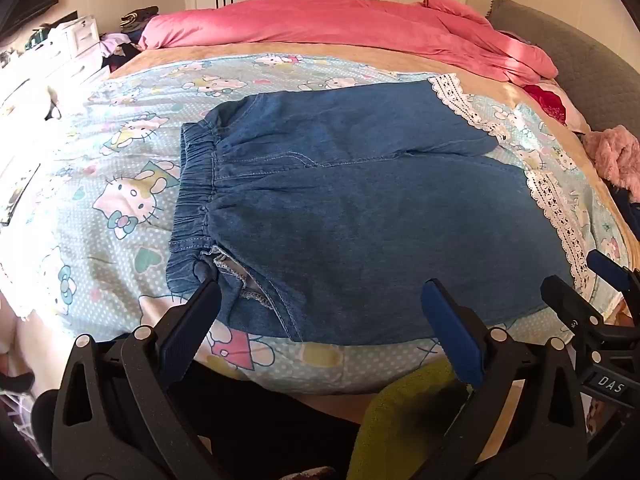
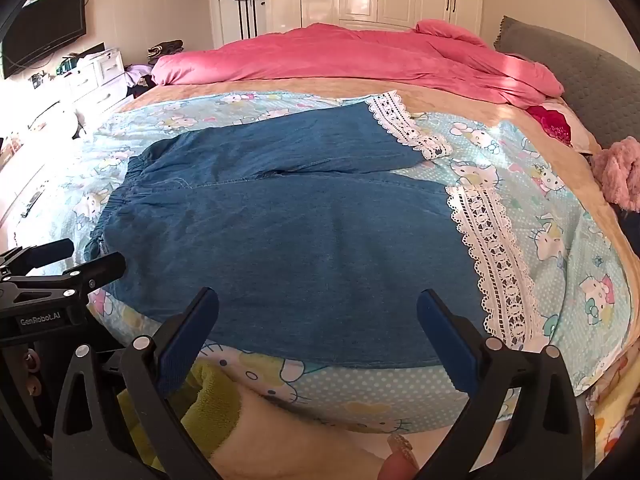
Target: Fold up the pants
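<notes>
Blue denim pants (image 1: 352, 208) with white lace cuffs (image 1: 560, 216) lie flat on the bed, elastic waistband (image 1: 196, 184) to the left, legs to the right. My left gripper (image 1: 320, 292) is open and empty, just above the near edge of the pants by the waistband corner. My right gripper (image 2: 318, 300) is open and empty over the near leg (image 2: 304, 240), left of its lace cuff (image 2: 492, 256). Each gripper shows in the other's view: the right (image 1: 588, 276), the left (image 2: 80, 256).
The pants rest on a light blue cartoon-cat blanket (image 1: 120, 200) over a tan bedcover. A pink duvet (image 1: 340, 20) lies bunched at the far side. A pink fluffy item (image 2: 620, 172) sits at the right edge. White drawers (image 2: 92, 76) stand at the left.
</notes>
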{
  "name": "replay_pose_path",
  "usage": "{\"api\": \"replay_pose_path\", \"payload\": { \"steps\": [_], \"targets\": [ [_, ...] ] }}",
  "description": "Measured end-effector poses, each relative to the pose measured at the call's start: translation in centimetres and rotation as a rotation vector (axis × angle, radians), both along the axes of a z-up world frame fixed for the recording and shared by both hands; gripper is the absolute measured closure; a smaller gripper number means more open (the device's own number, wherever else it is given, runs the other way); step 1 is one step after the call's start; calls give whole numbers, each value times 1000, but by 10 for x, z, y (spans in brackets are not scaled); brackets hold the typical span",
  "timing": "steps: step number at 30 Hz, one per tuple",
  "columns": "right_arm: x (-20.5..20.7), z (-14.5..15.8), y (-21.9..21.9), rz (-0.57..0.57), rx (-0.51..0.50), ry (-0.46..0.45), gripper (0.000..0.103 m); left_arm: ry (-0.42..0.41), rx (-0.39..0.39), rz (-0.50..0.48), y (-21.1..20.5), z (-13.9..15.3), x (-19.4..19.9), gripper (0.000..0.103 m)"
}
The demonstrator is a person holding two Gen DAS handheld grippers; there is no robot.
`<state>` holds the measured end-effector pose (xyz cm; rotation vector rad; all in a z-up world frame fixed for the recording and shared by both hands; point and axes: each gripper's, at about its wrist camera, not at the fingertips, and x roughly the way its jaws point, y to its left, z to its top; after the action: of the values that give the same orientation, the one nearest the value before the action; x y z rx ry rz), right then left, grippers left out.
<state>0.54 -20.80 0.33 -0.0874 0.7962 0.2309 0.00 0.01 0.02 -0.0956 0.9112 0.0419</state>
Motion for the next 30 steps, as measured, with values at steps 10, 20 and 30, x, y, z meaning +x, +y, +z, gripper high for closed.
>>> {"api": "replay_pose_path", "payload": {
  "steps": [10,20,30],
  "targets": [
    [0,1,2,2,-6,-1,4,-4,8,3,0,0,0,9],
    [1,1,3,9,-4,-1,4,-4,7,4,4,3,-1,9],
    [4,1,7,17,-6,0,4,-3,16,10,3,-1,1,9]
  ]
}}
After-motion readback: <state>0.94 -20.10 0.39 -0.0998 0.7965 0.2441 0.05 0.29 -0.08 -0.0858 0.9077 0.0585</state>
